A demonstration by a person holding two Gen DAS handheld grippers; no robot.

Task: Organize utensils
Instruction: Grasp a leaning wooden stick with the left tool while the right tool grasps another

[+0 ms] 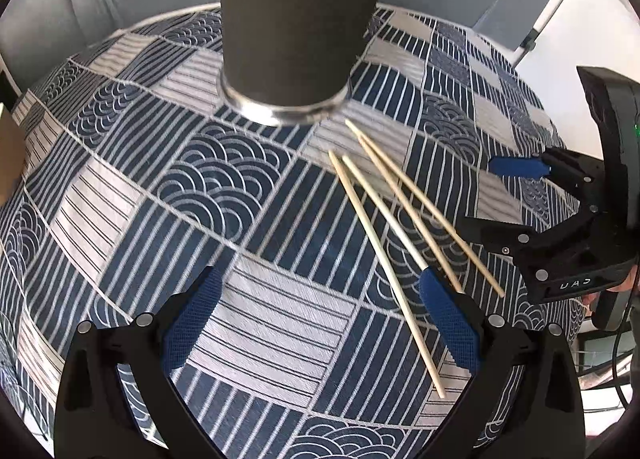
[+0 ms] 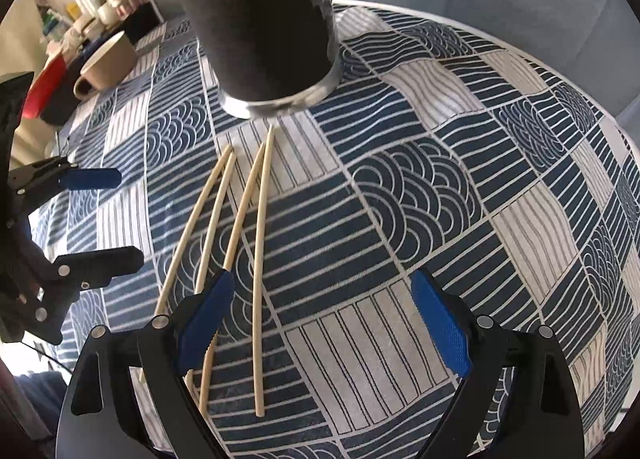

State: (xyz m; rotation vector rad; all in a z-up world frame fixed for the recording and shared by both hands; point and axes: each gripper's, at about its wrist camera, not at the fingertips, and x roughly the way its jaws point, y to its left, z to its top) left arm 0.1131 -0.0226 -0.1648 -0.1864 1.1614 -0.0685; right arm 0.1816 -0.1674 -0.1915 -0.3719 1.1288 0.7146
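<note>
Four chopsticks [image 2: 236,243] lie fanned on the patterned cloth [image 2: 440,187] of the counter, tips toward the dark cup [image 2: 260,19] at twelve o'clock. Left gripper [image 1: 320,323] and right gripper [image 2: 320,323] hover with jaws apart, empty. The sticks look light, stiff and prone to roll; mid-shaft seems the best grip.

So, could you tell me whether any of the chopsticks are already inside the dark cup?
No, all four chopsticks lie flat on the patterned cloth in front of the dark cup.
</note>
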